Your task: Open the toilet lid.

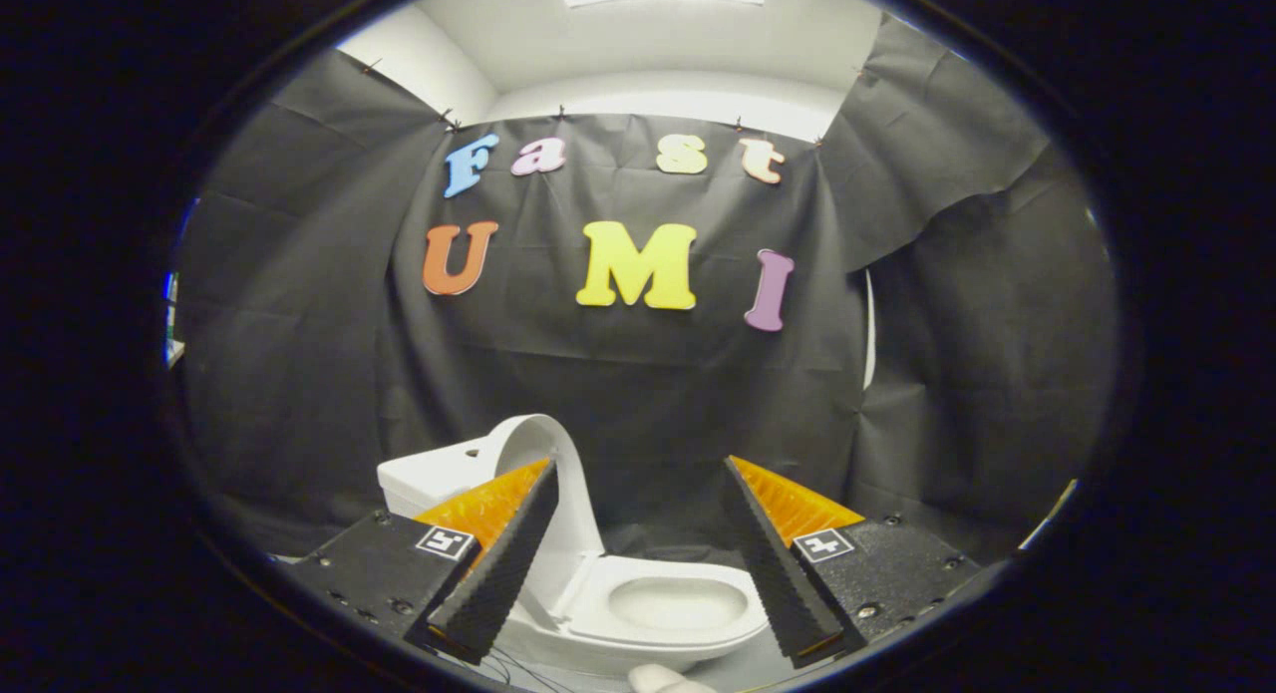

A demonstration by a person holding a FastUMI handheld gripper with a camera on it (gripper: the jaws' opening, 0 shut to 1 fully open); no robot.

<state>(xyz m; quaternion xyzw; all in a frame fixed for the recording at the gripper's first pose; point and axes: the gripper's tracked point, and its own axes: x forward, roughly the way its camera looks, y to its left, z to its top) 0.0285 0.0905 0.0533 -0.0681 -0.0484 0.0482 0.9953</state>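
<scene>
A: Since the lid [543,464] stands upright against the tank [429,474], just beyond the left finger, looks open already?

B: Yep. Gripper [638,548] is spread wide, holding nothing, seat [688,603] between its fingers.

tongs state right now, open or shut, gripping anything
Tongs: open, fingers wide apart and gripping nothing; the toilet sits between and beyond them with its lid already standing up.
</scene>
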